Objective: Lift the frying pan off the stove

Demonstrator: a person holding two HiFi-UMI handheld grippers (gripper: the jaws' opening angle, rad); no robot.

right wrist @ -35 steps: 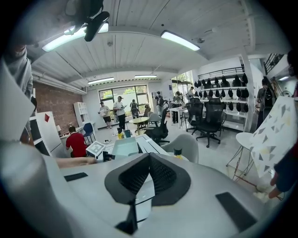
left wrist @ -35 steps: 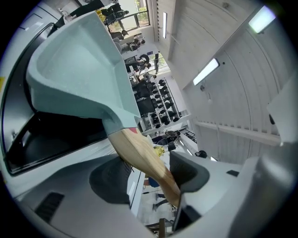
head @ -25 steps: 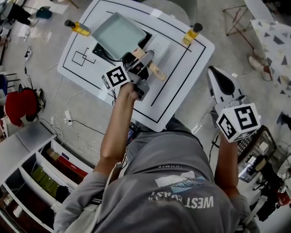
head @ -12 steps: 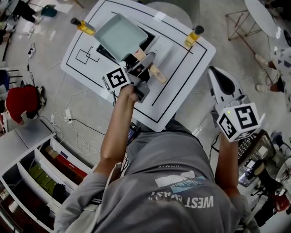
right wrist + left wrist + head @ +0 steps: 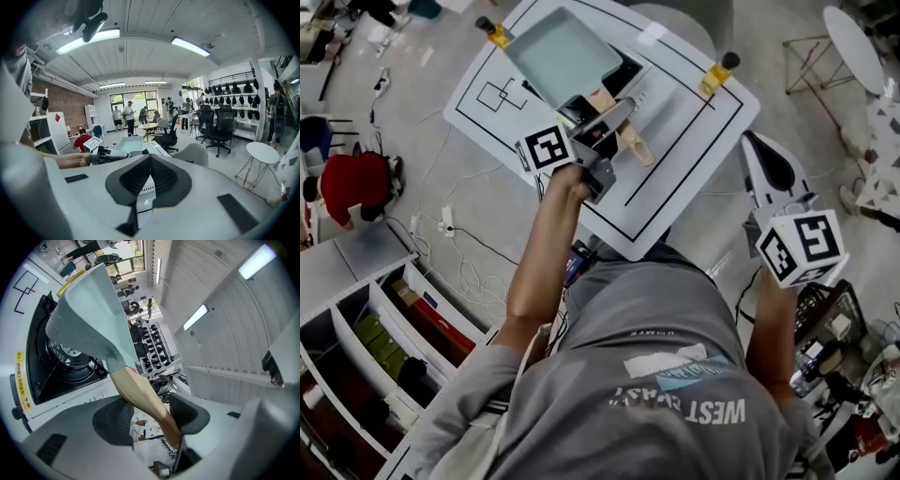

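Since the earlier frame your left gripper (image 5: 151, 416) has carried the frying pan (image 5: 562, 54) higher, and the pan now hangs clear above the stove (image 5: 51, 376) rather than sitting on it. The pan is a pale, square-sided vessel. In the left gripper view it is tilted, and the black burner is exposed beneath its underside. Its wooden handle (image 5: 140, 397) runs back between your left jaws, which are clamped on it from both sides. The free end of the handle sticks out past the gripper on your side. In the head view your left arm reaches forward over the near edge of the white table (image 5: 694, 141), which is marked with black lines, and the stove sits toward the table's far side. A yellow piece (image 5: 715, 75) stands at the table's right edge, and another (image 5: 495, 33) sits at its far left edge. Your right gripper (image 5: 149, 180) is held off the table to the right, well apart from the pan. Its pads are pressed together with nothing between them.
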